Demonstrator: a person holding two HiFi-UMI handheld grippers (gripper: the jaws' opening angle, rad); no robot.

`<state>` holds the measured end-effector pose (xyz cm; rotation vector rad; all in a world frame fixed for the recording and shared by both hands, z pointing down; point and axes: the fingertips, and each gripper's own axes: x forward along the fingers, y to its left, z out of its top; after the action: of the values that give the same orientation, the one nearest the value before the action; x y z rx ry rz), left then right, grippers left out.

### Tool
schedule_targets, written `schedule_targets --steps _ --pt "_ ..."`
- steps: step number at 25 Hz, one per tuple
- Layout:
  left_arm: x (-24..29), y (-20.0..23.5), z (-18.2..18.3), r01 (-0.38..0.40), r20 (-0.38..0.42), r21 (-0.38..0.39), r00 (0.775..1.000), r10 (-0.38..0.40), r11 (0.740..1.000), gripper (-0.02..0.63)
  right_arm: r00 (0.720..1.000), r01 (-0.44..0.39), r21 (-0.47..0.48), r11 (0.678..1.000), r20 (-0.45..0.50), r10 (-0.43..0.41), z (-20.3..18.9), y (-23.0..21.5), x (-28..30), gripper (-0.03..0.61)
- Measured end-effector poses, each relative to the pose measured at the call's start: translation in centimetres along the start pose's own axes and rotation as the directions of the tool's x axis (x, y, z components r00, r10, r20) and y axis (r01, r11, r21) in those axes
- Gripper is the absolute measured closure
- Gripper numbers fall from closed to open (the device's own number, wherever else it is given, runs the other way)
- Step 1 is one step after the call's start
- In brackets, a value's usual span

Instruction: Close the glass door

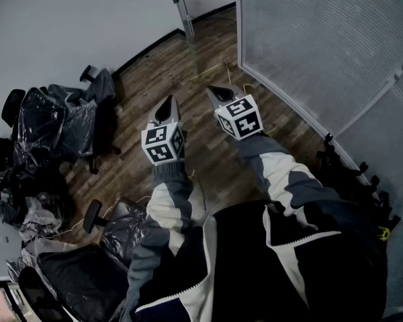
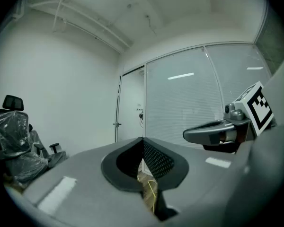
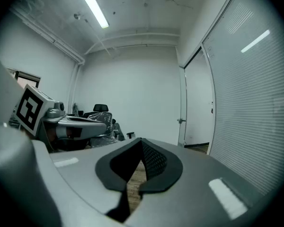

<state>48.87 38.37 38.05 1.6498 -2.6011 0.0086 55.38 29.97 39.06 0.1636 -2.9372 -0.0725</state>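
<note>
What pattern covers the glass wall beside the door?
Fine horizontal lines across the frosted glass wall; right gripper view.

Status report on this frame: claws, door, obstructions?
Left claw shut, empty. Right claw shut, empty. Glass door with metal bar handle ahead, untouched. Plastic-wrapped black office chairs off left, not blocking.

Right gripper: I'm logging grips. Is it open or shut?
Shut. In its own view the right gripper has its jaws touching at the tips, holding nothing.

I get glass door [image 1: 183,12] cut by head view's top edge; wrapped chairs [image 1: 50,123] clipped at L edge; fixture [image 2: 140,113] by door too small to ID.
</note>
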Motion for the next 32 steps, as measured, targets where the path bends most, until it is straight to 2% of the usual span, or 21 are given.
schedule_targets --steps 3,7,12,25,32 --pt "0.4 0.0 0.0 0.010 0.003 0.009 1.000 -0.010 1.000 0.614 1.000 0.001 -0.006 1.000 0.001 -0.001 0.1 -0.1 0.2 0.578" --pt "0.3 0.1 0.2 0.027 0.011 -0.015 1.000 -0.027 1.000 0.614 1.000 -0.012 -0.004 1.000 -0.005 0.012 0.1 0.5 0.3 0.578" --pt "0.2 0.6 0.4 0.034 0.017 0.010 0.999 -0.034 0.999 0.614 1.000 -0.004 -0.013 1.000 -0.002 0.004 0.4 1.3 1.1 0.574" --pt "-0.3 4.2 -1.2 0.047 0.016 -0.003 0.999 -0.047 0.999 0.614 0.999 0.012 -0.021 1.000 -0.030 -0.013 -0.2 4.0 3.6 0.571" --pt "-0.3 6.1 -1.8 0.036 0.026 -0.038 0.999 -0.035 0.999 0.614 0.999 -0.002 -0.040 0.999 -0.038 0.000 0.0 4.8 4.8 0.572"
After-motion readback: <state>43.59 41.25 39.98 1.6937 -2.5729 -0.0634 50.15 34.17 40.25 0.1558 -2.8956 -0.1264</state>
